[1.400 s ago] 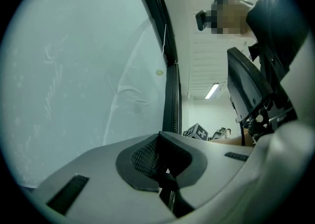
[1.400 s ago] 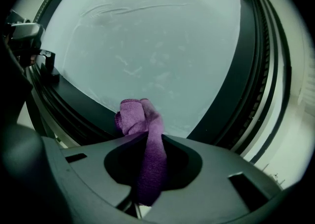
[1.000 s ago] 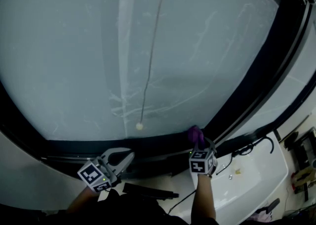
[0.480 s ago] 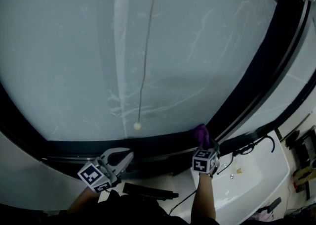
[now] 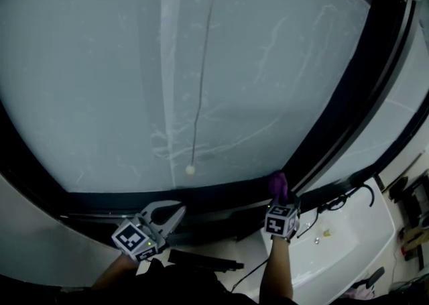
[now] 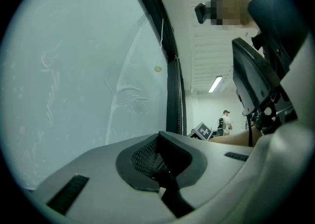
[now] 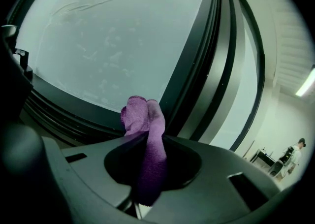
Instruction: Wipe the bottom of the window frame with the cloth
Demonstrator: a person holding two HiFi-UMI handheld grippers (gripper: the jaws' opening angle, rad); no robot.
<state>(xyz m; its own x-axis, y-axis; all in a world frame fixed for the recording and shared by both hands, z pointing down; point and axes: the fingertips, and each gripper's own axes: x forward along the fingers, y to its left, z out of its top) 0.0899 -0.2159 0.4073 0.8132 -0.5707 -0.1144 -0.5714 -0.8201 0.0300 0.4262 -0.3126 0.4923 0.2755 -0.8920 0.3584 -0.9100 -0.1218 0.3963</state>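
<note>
Purple cloth (image 7: 147,137) was pinched between the right tongs (image 5: 281,198), and its bunched end lay against the bottom of the dark window frame (image 5: 208,196), close to the frame's right corner. The left tongs (image 5: 170,217) were pressed together on nothing, just below the frame's bottom, further left.

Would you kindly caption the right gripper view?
Right gripper holds a purple cloth near the bottom corner of the window frame.
</note>
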